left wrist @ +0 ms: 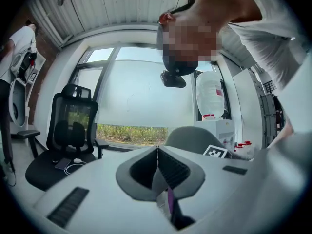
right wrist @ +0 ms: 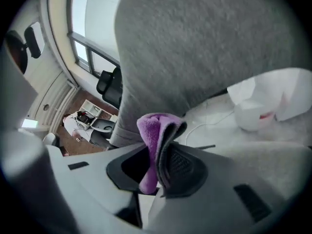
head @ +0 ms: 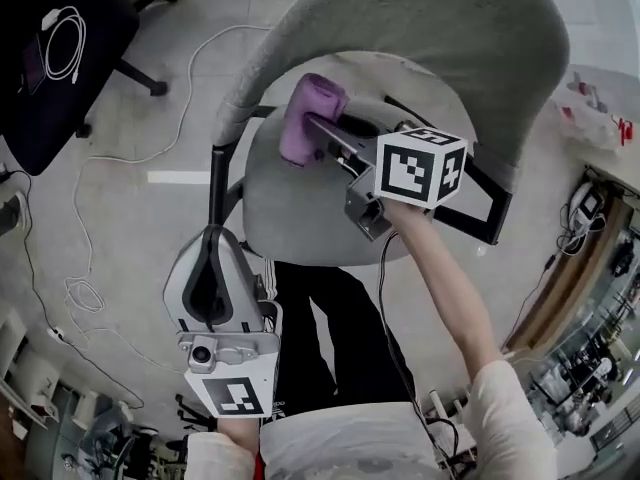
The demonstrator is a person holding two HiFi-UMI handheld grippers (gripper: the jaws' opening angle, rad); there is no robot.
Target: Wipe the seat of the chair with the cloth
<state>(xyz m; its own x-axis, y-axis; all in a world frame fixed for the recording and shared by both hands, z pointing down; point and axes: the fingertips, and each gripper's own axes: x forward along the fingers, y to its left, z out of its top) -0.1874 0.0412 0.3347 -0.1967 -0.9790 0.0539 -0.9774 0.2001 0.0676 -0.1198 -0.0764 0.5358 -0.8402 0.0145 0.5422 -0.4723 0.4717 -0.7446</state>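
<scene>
A grey upholstered chair with a curved backrest (head: 440,38) stands in front of me, its seat (head: 290,203) facing up. My right gripper (head: 312,128) is shut on a folded purple cloth (head: 308,118), held over the seat's back part near the backrest. In the right gripper view the purple cloth (right wrist: 155,140) sticks up between the jaws, with the grey backrest (right wrist: 204,43) close behind it. My left gripper (head: 212,286) hangs low beside the seat's front left edge, jaws closed on nothing. In the left gripper view the left gripper (left wrist: 157,167) points up toward a window.
A black office chair (head: 50,58) with a white cable and a phone on it stands at the left. White cables (head: 70,288) trail over the grey floor. The person's black-trousered legs (head: 335,338) are just before the seat. Shelves and clutter (head: 585,368) line the right side.
</scene>
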